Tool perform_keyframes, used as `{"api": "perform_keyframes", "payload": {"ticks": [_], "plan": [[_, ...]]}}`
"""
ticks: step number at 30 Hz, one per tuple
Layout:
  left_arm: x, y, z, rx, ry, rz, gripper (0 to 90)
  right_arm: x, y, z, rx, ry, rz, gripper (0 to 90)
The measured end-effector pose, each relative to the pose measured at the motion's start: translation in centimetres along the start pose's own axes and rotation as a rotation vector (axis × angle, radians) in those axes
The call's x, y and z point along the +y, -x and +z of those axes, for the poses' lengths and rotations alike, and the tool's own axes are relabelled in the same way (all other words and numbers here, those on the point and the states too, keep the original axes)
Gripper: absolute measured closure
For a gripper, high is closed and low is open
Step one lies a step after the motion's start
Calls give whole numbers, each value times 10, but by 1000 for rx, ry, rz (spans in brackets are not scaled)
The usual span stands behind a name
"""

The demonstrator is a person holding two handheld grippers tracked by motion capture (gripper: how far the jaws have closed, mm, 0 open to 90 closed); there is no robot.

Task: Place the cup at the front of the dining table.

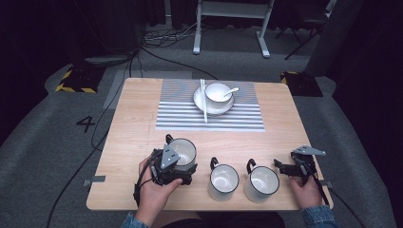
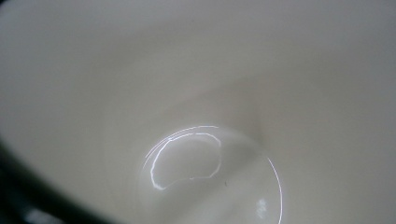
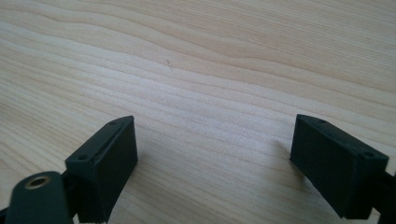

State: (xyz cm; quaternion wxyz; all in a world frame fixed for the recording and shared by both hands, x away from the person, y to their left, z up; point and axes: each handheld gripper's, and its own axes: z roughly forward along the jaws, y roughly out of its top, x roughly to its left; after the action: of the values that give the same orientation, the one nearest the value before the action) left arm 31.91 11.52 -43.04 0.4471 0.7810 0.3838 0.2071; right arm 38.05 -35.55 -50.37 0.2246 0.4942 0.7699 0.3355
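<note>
A white mug (image 1: pixel 183 153) is held at the lower left of the high view by the left gripper (image 1: pixel 173 167). How far its fingers are closed on the rim cannot be told; the left gripper view looks straight into the mug's glossy inside (image 2: pixel 201 116). The mug appears tilted, so a slip from a thin rim hold is the likely fault, with the mug dropped onto the tabletop (image 1: pixel 133 128). Two more mugs (image 1: pixel 223 181) (image 1: pixel 261 183) stand just beside it toward the lower centre and could be knocked by any sideways swing. The right gripper (image 1: pixel 293 169) is held low at the lower right, its fingers (image 3: pixel 105 158) wide apart with nothing between them. Well apart, at the upper centre, a striped mat (image 1: pixel 209 118) carries a plate (image 1: pixel 213 107), bowl (image 1: pixel 217 92), spoon (image 1: pixel 231 90) and chopsticks (image 1: pixel 204 102).
</note>
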Motion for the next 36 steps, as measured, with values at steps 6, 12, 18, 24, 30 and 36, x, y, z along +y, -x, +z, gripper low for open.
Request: {"api": "perform_keyframes", "payload": {"ticks": [6, 12, 18, 24, 30, 36], "plan": [[17, -15, 4, 15, 24, 10, 33, 0, 0, 0, -2, 0, 1, 149], [32, -27, 7, 23, 40, 15, 31, 0, 0, 0, -1, 0, 1, 149], [46, -40, 12, 34, 49, 18, 30, 0, 0, 0, -1, 0, 1, 148], [61, -50, 20, 28, 62, 14, 30, 0, 0, 0, -2, -1, 6, 147], [75, -70, 34, 13, 81, -44, 31, 0, 0, 0, -3, -1, 6, 146], [86, -86, 48, 30, 89, -52, 30, 0, 0, 0, -4, -2, 7, 145]]}}
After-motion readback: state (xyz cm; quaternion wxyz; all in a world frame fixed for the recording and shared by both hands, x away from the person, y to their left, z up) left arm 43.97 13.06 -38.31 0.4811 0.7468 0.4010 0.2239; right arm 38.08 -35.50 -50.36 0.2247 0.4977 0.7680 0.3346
